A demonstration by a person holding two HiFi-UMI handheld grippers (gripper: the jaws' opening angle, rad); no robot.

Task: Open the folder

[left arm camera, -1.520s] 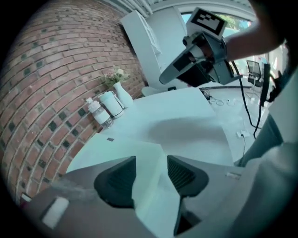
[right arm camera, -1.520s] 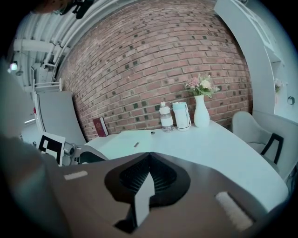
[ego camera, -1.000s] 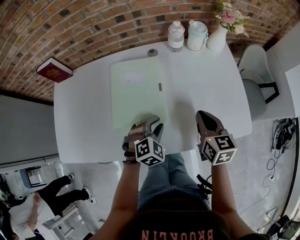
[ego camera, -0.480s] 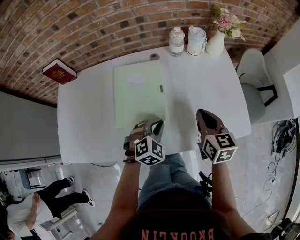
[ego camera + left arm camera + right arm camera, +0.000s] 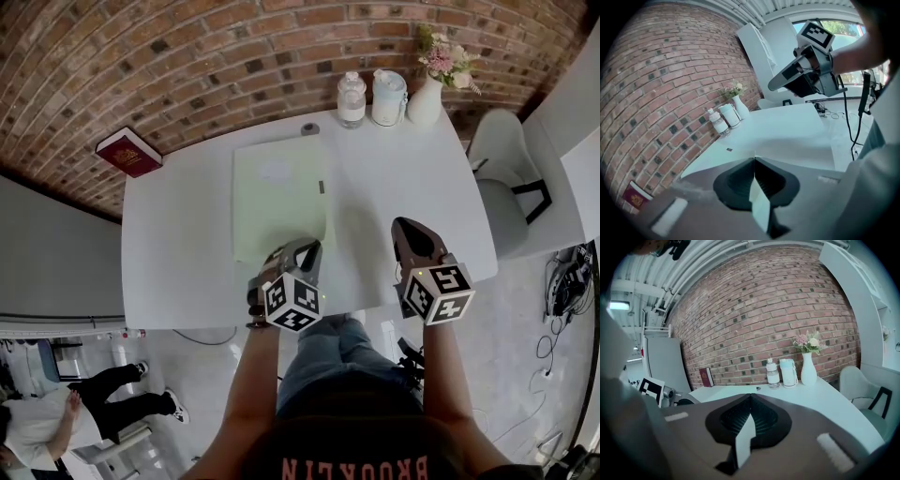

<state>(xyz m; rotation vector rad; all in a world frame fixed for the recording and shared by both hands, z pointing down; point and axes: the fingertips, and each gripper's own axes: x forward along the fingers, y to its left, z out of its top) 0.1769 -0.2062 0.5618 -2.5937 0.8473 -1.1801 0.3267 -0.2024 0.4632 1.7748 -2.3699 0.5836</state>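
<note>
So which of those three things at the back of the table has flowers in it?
The vase, at the right end of the row. The bottle and the jug to its left have lids and no flowers.

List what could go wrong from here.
The left gripper has just been closing at the near edge of the folder; its jaws look together, and whether they pinch it is unclear, so lifting may leave it shut.
The right gripper, shut and empty, hovers beside the folder, so nothing pins it: it may slide or lift whole.
</note>
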